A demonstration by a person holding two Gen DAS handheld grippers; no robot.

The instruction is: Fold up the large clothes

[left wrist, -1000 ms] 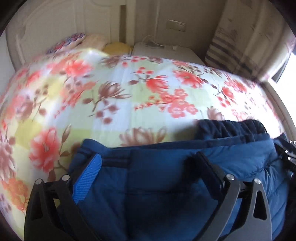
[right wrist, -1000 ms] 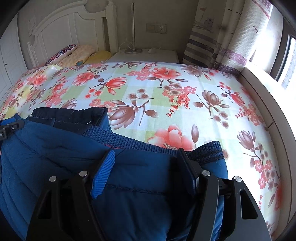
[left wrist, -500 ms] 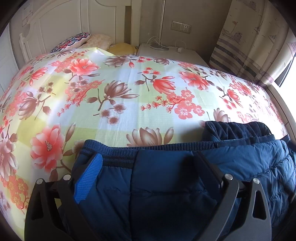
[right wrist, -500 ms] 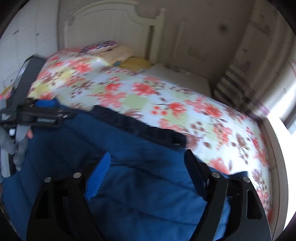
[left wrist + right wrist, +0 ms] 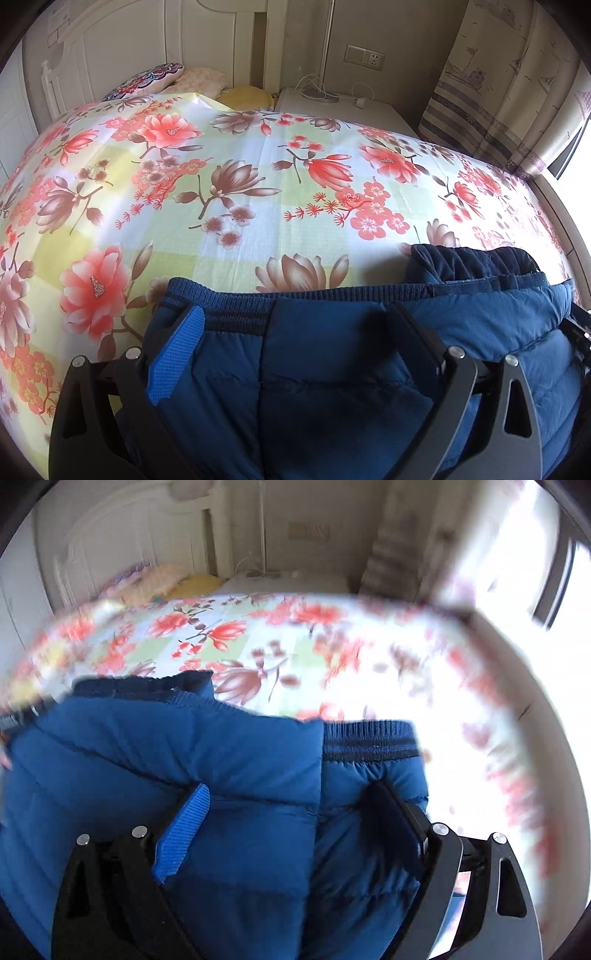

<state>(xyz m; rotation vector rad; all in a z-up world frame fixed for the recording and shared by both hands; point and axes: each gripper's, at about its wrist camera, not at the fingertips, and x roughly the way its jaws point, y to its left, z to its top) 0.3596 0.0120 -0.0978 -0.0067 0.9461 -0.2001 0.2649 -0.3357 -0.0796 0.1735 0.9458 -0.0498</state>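
Note:
A dark blue padded jacket (image 5: 332, 369) lies on the floral bed sheet (image 5: 258, 184), its ribbed hem toward the headboard. My left gripper (image 5: 295, 325) stands with jaws wide apart over the jacket's left hem corner, fabric lying between the fingers. In the blurred right wrist view the jacket (image 5: 184, 757) has a folded layer lying over its right part, and my right gripper (image 5: 291, 797) is also wide open over it. The ribbed hem (image 5: 369, 738) shows just beyond the right finger.
A white headboard (image 5: 129, 44) and pillows (image 5: 166, 77) stand at the bed's far end. A white nightstand (image 5: 340, 107) with cables sits beside them. Striped curtains (image 5: 498, 92) and a bright window ledge run along the right side.
The right gripper swung fast, left and then back right, and a layer of the jacket now lies folded over. The left gripper stayed nearly still, tilting slightly.

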